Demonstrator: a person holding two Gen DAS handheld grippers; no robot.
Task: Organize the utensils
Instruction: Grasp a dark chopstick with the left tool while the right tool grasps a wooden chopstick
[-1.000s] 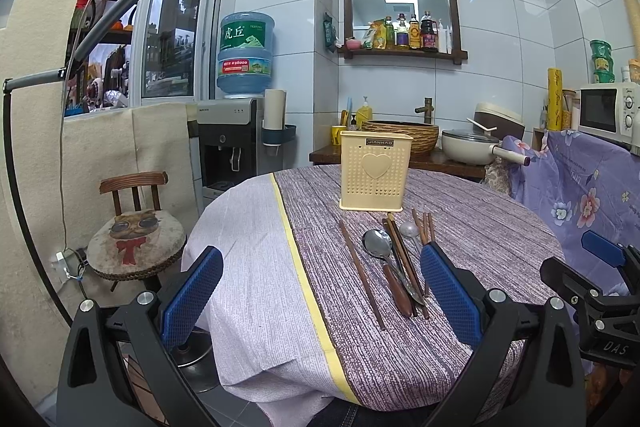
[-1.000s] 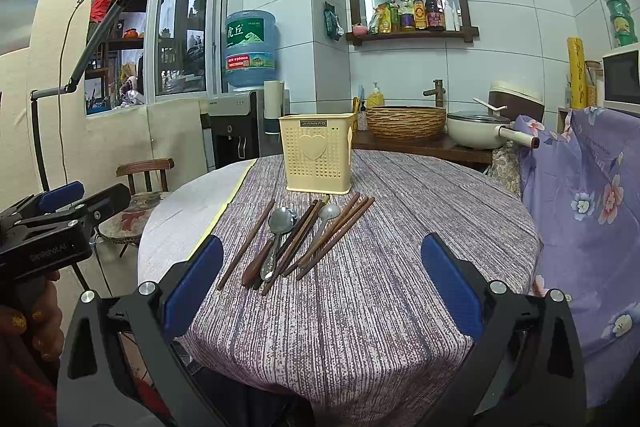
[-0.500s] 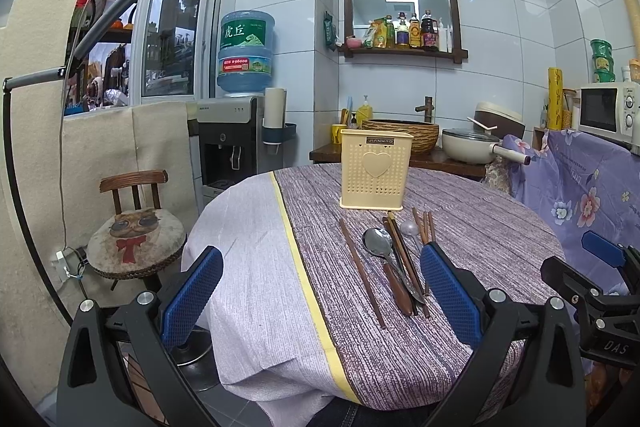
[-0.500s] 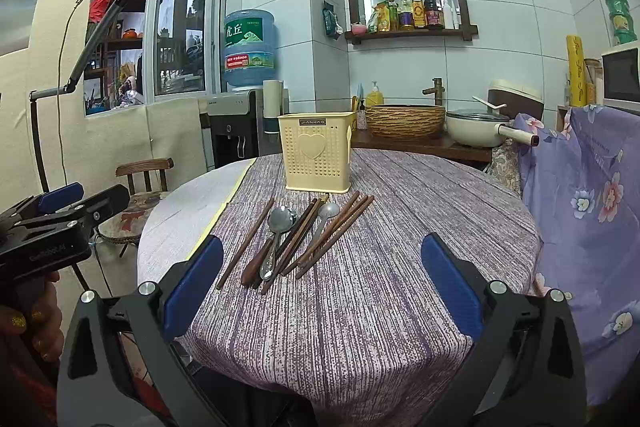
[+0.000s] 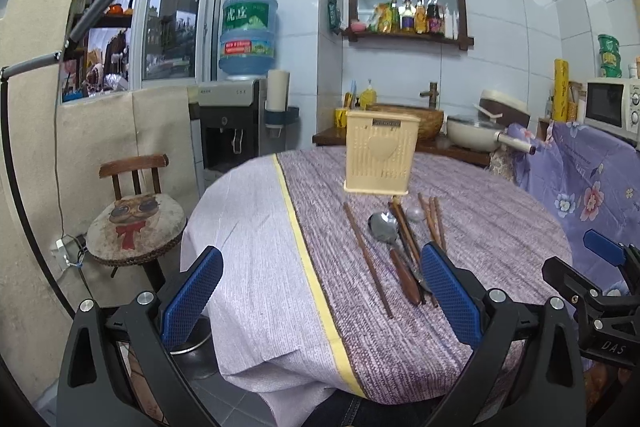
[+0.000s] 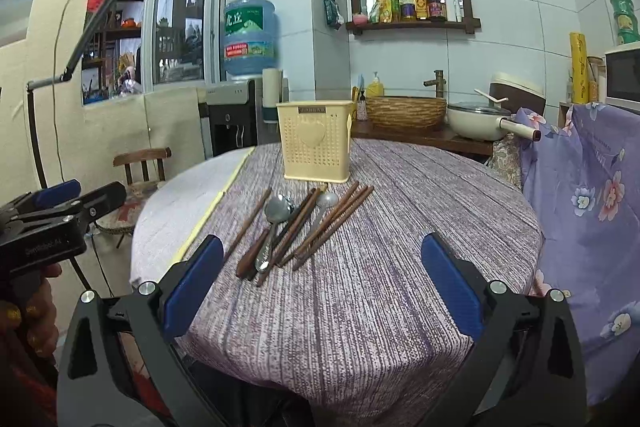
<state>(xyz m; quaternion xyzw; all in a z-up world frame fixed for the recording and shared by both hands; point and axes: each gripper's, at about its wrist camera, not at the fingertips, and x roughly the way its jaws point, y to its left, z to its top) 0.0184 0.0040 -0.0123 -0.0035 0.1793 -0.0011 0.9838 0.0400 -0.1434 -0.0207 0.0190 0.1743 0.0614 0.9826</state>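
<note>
Left gripper (image 5: 320,291) at the near table edge, jaws spread wide, holding nothing. Right gripper (image 6: 322,277) likewise splayed and empty over the near edge. Mid-table on the striped cloth (image 6: 400,247): loose chopsticks (image 6: 334,223), a large spoon (image 6: 276,211) and a smaller spoon (image 6: 327,199) in a jumble. Just beyond them, toward the far edge, the cream utensil holder (image 6: 316,147) stands upright.
</note>
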